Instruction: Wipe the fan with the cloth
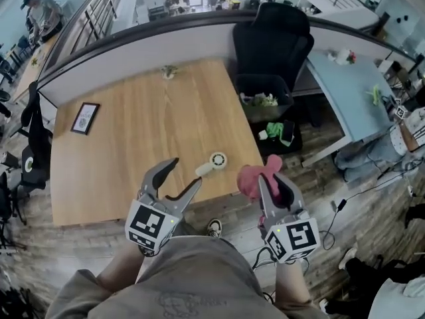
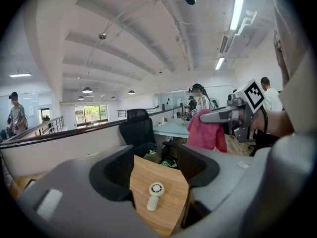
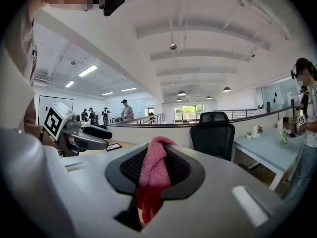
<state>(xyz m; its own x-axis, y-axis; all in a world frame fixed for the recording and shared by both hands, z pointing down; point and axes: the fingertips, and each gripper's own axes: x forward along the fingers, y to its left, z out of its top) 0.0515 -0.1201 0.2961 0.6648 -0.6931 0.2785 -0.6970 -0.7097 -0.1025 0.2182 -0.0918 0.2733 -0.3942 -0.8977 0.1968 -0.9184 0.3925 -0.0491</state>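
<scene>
Right claw (image 3: 154, 157) clamps cloth (image 1: 252, 178) | left claw (image 1: 186, 173) wide — fan (image 1: 214, 163) on table (image 1: 146, 125) | chair (image 1: 272, 45) behind

Wooden desk (image 1: 133, 131), black office chair (image 1: 272, 42)

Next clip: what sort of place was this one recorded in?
Most likely an open-plan office, perhaps on an upper level. A wooden desk stands against a curved partition, a black office chair sits between it and a pale blue desk, and a railing runs behind.

cloth (image 3: 150, 172) pink; fan (image 1: 212, 163) white; table (image 1: 133, 131) light wood; chair (image 1: 272, 42) black
</scene>
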